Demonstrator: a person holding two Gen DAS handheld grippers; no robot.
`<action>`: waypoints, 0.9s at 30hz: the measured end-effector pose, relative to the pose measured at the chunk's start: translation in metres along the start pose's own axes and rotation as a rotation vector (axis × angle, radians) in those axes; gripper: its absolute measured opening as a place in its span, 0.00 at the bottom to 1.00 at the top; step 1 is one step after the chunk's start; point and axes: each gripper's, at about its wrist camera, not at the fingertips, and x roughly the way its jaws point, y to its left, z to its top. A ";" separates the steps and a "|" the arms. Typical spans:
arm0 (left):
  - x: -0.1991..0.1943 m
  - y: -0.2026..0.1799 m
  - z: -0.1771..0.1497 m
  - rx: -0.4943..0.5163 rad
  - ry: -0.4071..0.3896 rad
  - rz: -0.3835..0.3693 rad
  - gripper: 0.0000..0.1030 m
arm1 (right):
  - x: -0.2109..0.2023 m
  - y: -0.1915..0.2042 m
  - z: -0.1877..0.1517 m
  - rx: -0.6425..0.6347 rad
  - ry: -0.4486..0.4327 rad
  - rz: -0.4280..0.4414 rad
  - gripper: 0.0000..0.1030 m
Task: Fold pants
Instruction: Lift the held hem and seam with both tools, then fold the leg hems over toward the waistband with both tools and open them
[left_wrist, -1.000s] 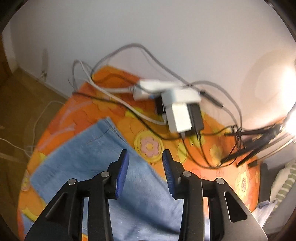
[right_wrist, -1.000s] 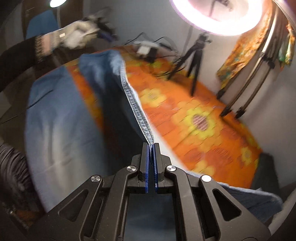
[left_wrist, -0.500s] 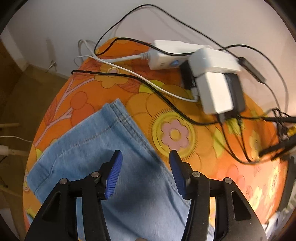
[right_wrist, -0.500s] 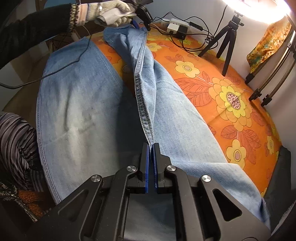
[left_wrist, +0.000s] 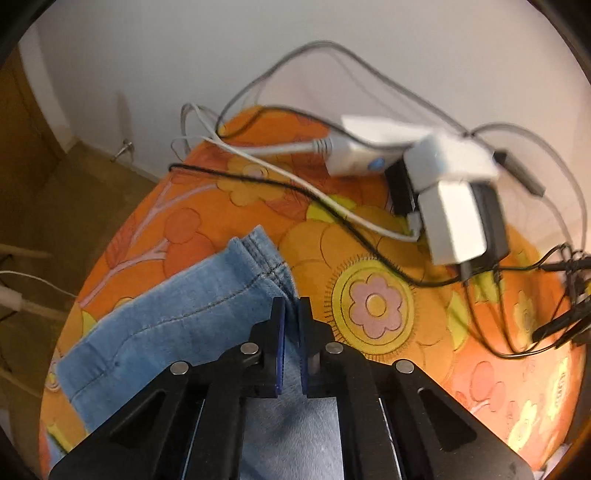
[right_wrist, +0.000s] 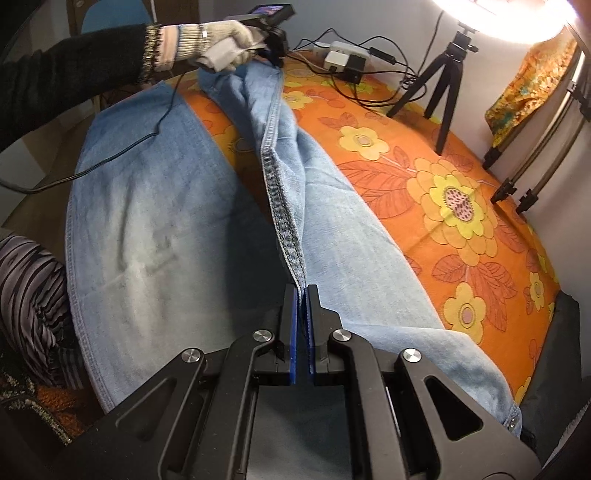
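Light blue jeans (right_wrist: 155, 229) lie spread over an orange flowered table. My right gripper (right_wrist: 302, 291) is shut on the stitched seam edge of the jeans near the waist end and holds it raised. My left gripper (left_wrist: 291, 306) is shut on the hem edge of one leg (left_wrist: 207, 295). In the right wrist view the left gripper (right_wrist: 275, 48), held by a gloved hand, grips that hem at the far end. The seam (right_wrist: 280, 206) runs stretched between the two grippers.
A white power strip with adapters (left_wrist: 443, 192) and several cables (left_wrist: 295, 192) lie near the table's far edge. A black tripod (right_wrist: 443, 77) and light-stand legs (right_wrist: 524, 184) stand at the right. A black cable (right_wrist: 122, 151) lies across the jeans.
My left gripper has closed on the leg hem and bunched it up. My right gripper keeps its hold on the seam, which is now pulled straighter.
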 end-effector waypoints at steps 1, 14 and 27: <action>-0.010 0.005 0.000 -0.022 -0.017 -0.022 0.05 | 0.000 -0.002 0.001 0.004 -0.001 -0.013 0.04; -0.159 0.076 -0.011 -0.119 -0.199 -0.194 0.00 | -0.055 -0.015 0.033 0.024 -0.111 -0.166 0.04; -0.216 0.156 -0.133 -0.186 -0.240 -0.281 0.00 | -0.096 0.045 -0.008 -0.008 -0.077 -0.178 0.04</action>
